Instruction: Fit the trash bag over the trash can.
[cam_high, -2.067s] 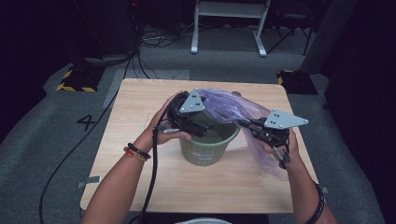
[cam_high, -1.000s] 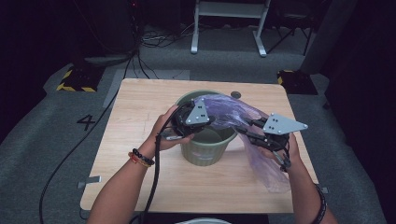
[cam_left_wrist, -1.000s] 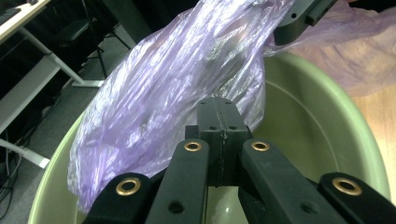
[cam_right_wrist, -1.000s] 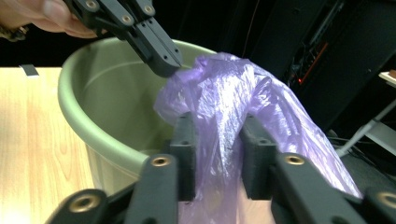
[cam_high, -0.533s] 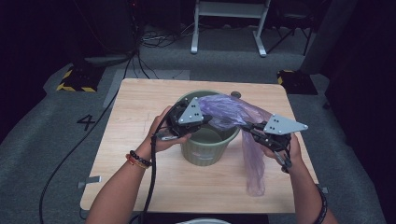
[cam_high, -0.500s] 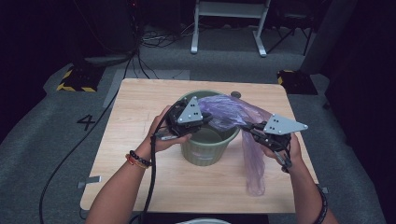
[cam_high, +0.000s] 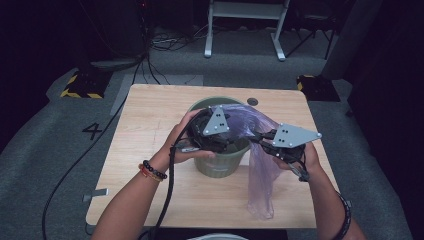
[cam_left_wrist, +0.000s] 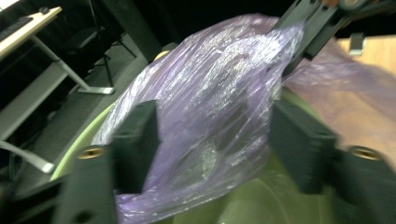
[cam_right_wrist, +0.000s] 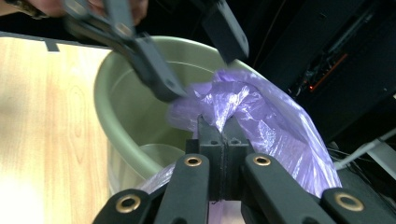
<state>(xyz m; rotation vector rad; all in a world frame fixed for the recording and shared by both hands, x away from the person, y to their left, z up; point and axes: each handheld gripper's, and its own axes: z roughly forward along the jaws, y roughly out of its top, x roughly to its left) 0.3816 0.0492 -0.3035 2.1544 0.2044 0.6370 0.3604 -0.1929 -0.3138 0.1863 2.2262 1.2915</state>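
Note:
A green bin (cam_high: 220, 165) stands mid-table. A purple plastic bag (cam_high: 260, 185) lies over its right rim and hangs down to the tabletop outside. My right gripper (cam_high: 260, 141) is at that rim. In the right gripper view its jaws (cam_right_wrist: 219, 135) are shut on a bunched fold of the bag (cam_right_wrist: 275, 126) above the bin (cam_right_wrist: 121, 121). My left gripper (cam_high: 235, 140) hovers over the bin mouth. Its jaws (cam_left_wrist: 217, 144) have just been opening and stand apart with the bag (cam_left_wrist: 205, 107) loose between them. The right gripper (cam_left_wrist: 287, 60) pinches the bag's far end.
The wooden table (cam_high: 145, 125) has a small round grommet (cam_high: 252, 101) behind the bin. A black cable (cam_high: 167, 195) trails from the left gripper off the near edge. Grey floor with a taped "4" (cam_high: 92, 131) lies left, a white stand (cam_high: 245, 25) beyond.
The left jaws have opened and let go of the bag. The right gripper has closed on it and lifted slightly, and the loose part now hangs narrower down the bin's right side.

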